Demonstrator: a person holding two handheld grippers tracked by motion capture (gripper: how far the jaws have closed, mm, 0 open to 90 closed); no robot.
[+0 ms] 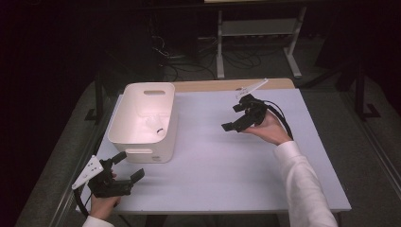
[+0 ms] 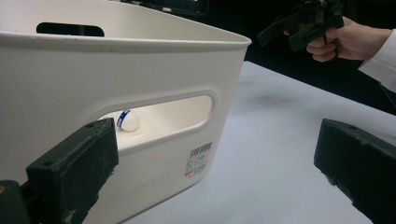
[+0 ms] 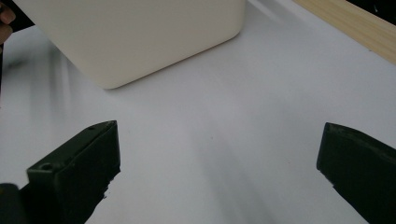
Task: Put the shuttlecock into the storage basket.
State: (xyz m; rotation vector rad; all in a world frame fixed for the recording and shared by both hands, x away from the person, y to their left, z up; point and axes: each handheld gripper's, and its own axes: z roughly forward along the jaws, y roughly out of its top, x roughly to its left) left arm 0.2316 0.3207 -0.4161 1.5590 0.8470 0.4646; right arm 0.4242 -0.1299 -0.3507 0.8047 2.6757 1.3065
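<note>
On the worktop we note a white tub; left claw and right claw both spread apart, empty.

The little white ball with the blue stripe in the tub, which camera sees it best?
The left gripper view: the ball shows close up through the handle slot of the white tub, blue band clear. The high view catches a small dark mark on the tub's floor, too tiny to identify. The right gripper view gives the tub's outside wall.
</note>
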